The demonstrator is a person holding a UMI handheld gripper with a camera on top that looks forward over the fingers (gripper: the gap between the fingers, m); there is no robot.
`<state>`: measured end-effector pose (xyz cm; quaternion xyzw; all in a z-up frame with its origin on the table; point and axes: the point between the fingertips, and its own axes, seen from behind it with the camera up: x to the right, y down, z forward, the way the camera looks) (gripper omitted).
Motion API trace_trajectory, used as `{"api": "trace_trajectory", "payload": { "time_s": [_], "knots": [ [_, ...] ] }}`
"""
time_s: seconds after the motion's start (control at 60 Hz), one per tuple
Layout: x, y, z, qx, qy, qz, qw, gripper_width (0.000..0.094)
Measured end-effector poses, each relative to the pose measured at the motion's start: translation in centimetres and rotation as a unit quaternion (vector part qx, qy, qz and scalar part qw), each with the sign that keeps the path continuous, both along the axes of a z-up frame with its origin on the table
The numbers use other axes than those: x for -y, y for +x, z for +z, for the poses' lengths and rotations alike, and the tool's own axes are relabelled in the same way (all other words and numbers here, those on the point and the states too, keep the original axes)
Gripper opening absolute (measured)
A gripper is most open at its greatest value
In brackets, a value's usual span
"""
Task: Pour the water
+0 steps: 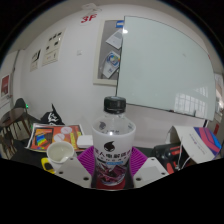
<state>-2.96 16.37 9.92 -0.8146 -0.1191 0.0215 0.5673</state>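
bottle (113, 143) upright, clamped in gripper (112, 178); label text unreadable.

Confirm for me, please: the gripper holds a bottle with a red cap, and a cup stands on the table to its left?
Not quite. The gripper view shows the bottle has a black cap, not red. The gripper does hold it, and the cup stands on the table to its left.

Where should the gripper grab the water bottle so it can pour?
Grip the water bottle around its labelled middle, coming straight from the front as the gripper does now. It stands upright, round and widest there, so the pads sit flat on both sides, below the black cap.
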Motion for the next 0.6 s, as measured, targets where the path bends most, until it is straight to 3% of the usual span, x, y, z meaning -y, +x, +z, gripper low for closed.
{"api": "trace_trajectory", "payload": {
  "time_s": [0.15, 0.267, 0.4, 0.433, 0.483, 0.533, 0.6],
  "knots": [
    [0.0, 0.5, -4.5, -0.023, -0.021, -0.015, 0.999, 0.0420],
    [0.1, 0.7, -4.2, -0.033, 0.013, -0.019, 0.999, 0.0412],
    [0.2, 0.8, -4.1, -0.036, 0.004, -0.028, 0.999, 0.0563],
    [0.3, 0.9, -4.7, -0.033, -0.016, -0.030, 0.999, 0.0643],
    [0.7, 1.0, -5.7, -0.031, -0.043, -0.032, 0.998, 0.0869],
    [1.2, 1.3, -5.7, -0.029, -0.054, -0.039, 0.997, 0.0810],
    [2.3, 1.4, -5.0, -0.019, -0.057, -0.048, 0.997, 0.0856]
  ]
}}
